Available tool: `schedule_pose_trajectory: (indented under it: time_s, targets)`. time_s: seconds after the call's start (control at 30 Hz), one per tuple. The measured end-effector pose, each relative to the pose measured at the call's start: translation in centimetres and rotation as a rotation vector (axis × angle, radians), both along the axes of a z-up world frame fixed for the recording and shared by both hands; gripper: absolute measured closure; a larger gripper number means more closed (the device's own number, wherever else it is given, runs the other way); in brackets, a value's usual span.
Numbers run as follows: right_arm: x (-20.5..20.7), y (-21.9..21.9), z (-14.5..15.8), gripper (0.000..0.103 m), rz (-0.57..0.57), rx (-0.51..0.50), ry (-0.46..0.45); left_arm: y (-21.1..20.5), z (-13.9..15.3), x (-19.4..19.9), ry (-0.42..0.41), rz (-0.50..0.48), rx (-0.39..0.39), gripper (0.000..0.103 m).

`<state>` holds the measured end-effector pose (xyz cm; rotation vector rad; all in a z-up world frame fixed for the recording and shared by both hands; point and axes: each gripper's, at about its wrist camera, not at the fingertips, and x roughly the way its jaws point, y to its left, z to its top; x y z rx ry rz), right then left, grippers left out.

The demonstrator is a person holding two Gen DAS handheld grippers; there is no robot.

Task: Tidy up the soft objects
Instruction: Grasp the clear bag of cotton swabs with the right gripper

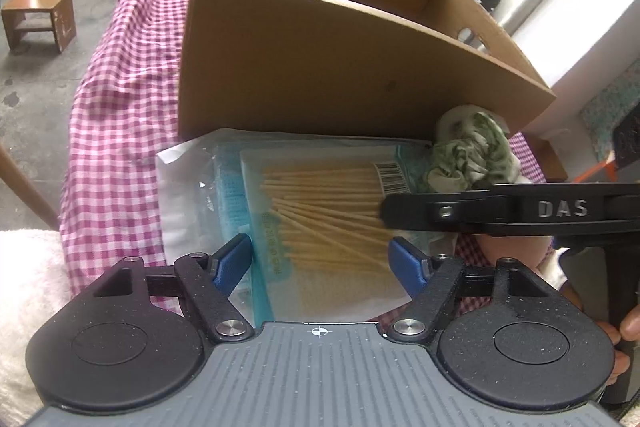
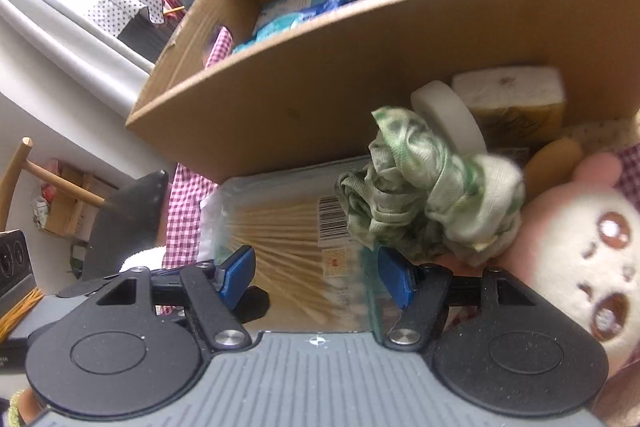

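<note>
A clear packet of cotton swabs (image 1: 320,211) (image 2: 288,239) lies flat on the checked cloth, against the front wall of a cardboard box (image 1: 320,67) (image 2: 320,87). My left gripper (image 1: 320,263) is open low over the packet, with its blue pads (image 1: 232,261) at the two sides of the swab bundle. My right gripper (image 2: 316,277) is also open, over the packet's right part. One of its black fingers (image 1: 404,213) reaches in from the right in the left wrist view. A crumpled green-and-white cloth (image 1: 472,155) (image 2: 420,195) lies just right of the packet.
A pink-and-white plush toy (image 2: 592,247), a white roll (image 2: 448,115) and a tissue block (image 2: 512,87) crowd the box's right end. Blue packets (image 2: 296,11) lie inside the box. The checked cloth (image 1: 120,107) drops off at the left. A wooden stool (image 1: 40,19) stands on the floor.
</note>
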<state>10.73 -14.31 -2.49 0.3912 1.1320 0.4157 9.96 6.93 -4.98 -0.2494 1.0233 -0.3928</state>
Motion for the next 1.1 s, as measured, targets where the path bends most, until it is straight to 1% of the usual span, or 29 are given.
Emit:
schedule_pose_trajectory:
  time_s: [0.07,0.13,0.2,0.27,0.33,0.4,0.5,0.7,0.8,0.97,1.1]
  targets:
    - [0.2,0.0,-0.4,0.031,-0.002,0.022,0.026,-0.1,0.2,0.0,-0.003,-0.01,0.003,0.028]
    - [0.2,0.0,-0.5,0.031,0.003,0.036,0.028,0.1,0.3,-0.1,0.0,-0.01,0.008,0.028]
    - [0.2,0.0,-0.5,0.031,0.011,0.08,0.04,0.6,0.6,-0.2,0.003,0.004,0.003,0.028]
    - [0.2,0.3,-0.6,0.031,0.028,0.112,0.04,1.4,0.8,-0.5,0.001,0.019,-0.002,0.028]
    - [0.2,0.5,-0.5,0.032,0.039,0.124,0.029,2.3,0.6,-0.5,0.01,0.035,-0.015,0.028]
    - [0.2,0.7,-0.5,0.034,0.035,0.099,0.017,2.6,0.3,-0.5,0.025,0.046,-0.022,0.028]
    - [0.2,0.6,-0.1,0.035,0.018,0.04,0.001,2.5,0.1,-0.1,0.03,0.044,-0.012,0.028]
    - [0.4,0.9,-0.5,0.035,0.029,0.024,-0.006,1.5,-0.5,0.2,0.034,0.019,0.0,0.027]
    - [0.4,1.3,-0.7,0.039,0.035,0.022,-0.021,1.0,-0.5,0.3,0.032,0.017,0.007,0.025]
    - [0.2,1.4,-0.6,0.05,0.036,0.025,-0.035,0.6,-0.1,0.0,0.018,0.024,0.018,0.025]
    - [-0.1,1.1,-0.2,0.054,0.034,0.043,-0.044,0.9,0.5,-0.6,0.001,0.033,0.003,0.025]
